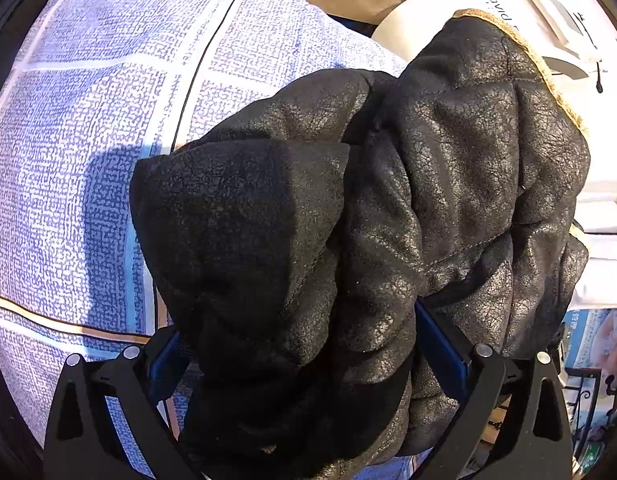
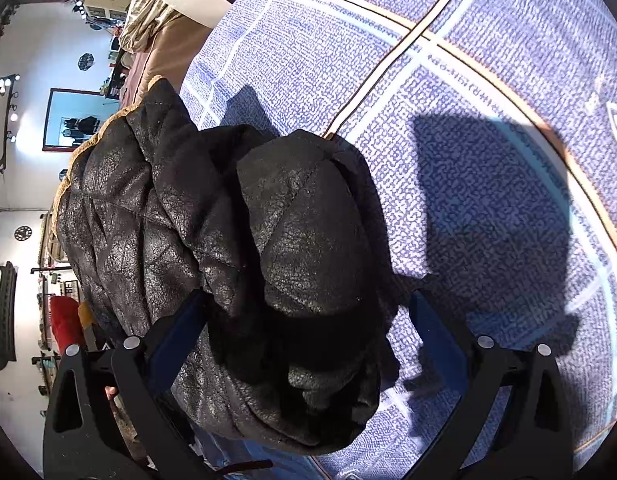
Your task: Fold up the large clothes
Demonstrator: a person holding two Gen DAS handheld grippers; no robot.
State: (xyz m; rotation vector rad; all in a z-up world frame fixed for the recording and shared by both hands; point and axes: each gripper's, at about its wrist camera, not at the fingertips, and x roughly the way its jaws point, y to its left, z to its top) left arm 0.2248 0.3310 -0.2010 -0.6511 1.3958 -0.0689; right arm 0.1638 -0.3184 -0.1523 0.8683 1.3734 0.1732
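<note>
Left gripper (image 1: 308, 344): jaws clamped on a bunched fold of the jacket (image 1: 388, 200).
Right gripper (image 2: 304, 320): jaws gripping another bunch.
Jacket: black, crackled, quilted leather with tan trim, heaped on the blue patterned bedspread (image 2: 488, 160).

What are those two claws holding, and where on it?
Both hold the black jacket: left gripper and right gripper each pinch a bunched fold.

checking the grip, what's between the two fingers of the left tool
A bunched fold of the black crackled leather jacket fills the gap between the left tool's blue-padded fingers, over the blue patterned bedspread; the left wrist view shows it.
</note>
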